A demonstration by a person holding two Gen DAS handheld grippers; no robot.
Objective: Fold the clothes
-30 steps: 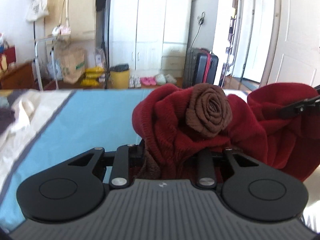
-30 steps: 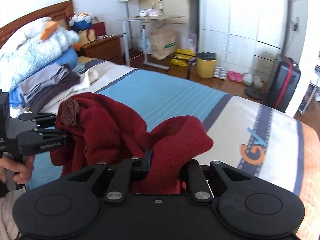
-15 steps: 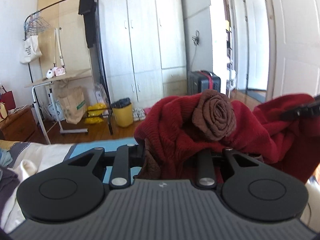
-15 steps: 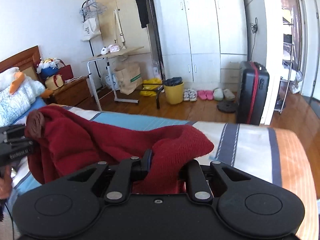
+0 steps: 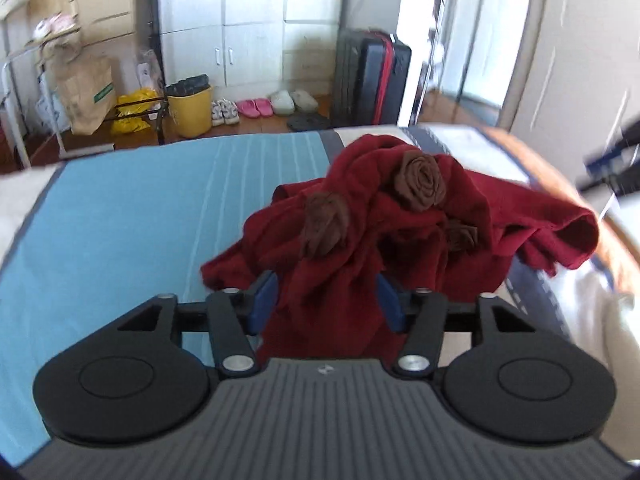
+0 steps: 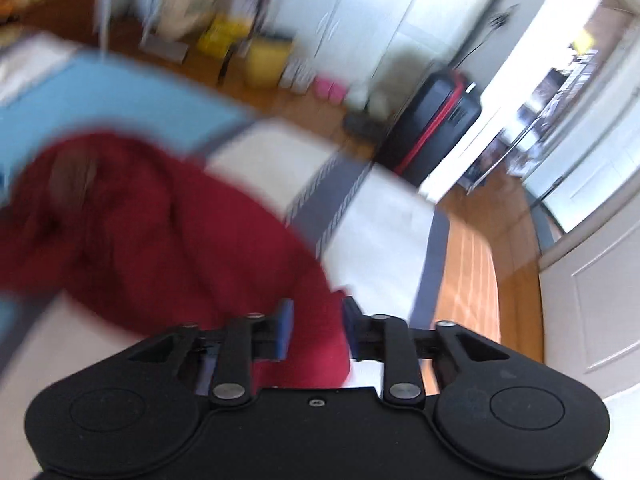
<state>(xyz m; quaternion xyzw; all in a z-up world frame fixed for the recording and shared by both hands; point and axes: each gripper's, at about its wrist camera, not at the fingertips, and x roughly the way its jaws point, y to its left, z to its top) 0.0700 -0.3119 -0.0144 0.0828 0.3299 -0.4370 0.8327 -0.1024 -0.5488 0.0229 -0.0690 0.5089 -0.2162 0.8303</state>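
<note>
The dark red garment (image 5: 400, 240), trimmed with brown fabric roses, lies bunched on the bed (image 5: 120, 220) just ahead of the left gripper (image 5: 326, 300), whose jaws stand wide apart with loose cloth between them, gripping nothing. The right gripper (image 6: 316, 328) also has parted jaws with a tail of cloth between them. It looks laid there for spreading flat before folding.
</note>
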